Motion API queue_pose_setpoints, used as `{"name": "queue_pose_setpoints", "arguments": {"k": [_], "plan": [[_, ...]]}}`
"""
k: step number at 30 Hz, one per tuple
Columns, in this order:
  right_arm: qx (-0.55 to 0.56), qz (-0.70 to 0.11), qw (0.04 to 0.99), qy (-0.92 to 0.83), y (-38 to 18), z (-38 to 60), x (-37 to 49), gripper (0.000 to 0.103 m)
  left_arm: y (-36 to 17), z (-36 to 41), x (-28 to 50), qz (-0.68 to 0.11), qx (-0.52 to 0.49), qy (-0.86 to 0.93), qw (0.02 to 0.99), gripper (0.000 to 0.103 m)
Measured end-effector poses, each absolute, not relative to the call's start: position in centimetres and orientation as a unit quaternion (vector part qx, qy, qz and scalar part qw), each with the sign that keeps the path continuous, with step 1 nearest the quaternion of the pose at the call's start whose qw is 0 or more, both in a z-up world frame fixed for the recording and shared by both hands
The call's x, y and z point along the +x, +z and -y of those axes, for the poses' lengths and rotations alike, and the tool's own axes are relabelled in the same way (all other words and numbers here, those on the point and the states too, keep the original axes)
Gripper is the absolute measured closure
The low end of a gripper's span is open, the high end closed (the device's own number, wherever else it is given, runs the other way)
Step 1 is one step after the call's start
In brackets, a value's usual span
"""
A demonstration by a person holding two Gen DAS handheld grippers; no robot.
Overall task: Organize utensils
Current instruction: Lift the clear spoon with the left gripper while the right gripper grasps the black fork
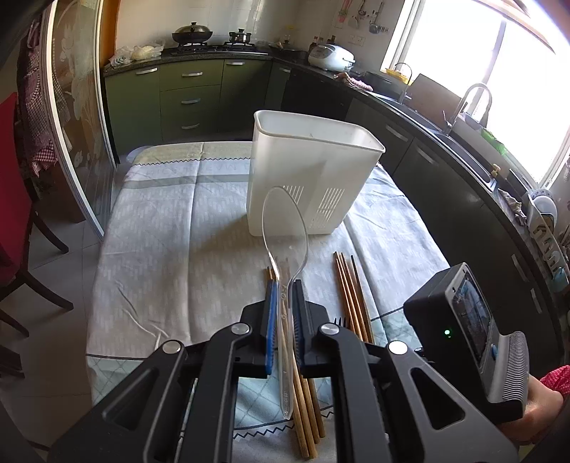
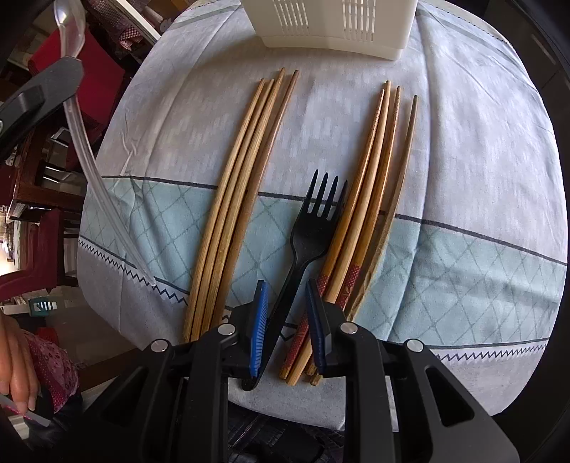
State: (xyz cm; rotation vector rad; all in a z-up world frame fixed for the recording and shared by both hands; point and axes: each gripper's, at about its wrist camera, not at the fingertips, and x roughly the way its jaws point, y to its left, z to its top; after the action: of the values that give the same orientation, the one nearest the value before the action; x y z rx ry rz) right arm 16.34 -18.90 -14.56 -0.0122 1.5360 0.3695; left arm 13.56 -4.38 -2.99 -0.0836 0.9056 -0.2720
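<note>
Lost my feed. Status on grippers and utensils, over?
Left gripper shut on clear spoon, lifted before holder. Right gripper straddling black fork, not clamped. Chopsticks crowd both sides.

A home kitchen. Beyond the fingers, dark green cabinets run under a black counter with a gas stove holding a lidded wok, a rice cooker, and to the right a sink faucet below a bright window.

clear plastic spoon raised, bowl up; black fork flat between two chopstick bundles; white slotted caddy upright behind.
</note>
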Motion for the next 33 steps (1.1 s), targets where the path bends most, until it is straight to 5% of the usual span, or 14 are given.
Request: {"name": "queue_pose_setpoints", "arguments": {"k": [5,10,19,33], "plan": [[-0.027,-0.686,0.712,0.149,-15.2,17.7,16.3,0.081,-2.5,4.0,13.4,-0.431,-0.041,-0.134,0.891,0.094],[-0.052,-0.663,0.734,0.138,-15.5,16.1,15.6,0.092,-2.4,4.0,13.4,-0.431,-0.041,-0.135,0.891,0.094],[0.049,-0.614,0.759,0.210,-13.4,17.7,14.8,0.093,-0.3,3.6,14.1,-0.413,-0.048,-0.131,0.900,0.094],[0.190,-0.496,0.797,0.286,-6.9,25.5,13.7,0.093,10.2,6.2,22.5,-0.225,-0.059,-0.108,0.966,0.094]]}}
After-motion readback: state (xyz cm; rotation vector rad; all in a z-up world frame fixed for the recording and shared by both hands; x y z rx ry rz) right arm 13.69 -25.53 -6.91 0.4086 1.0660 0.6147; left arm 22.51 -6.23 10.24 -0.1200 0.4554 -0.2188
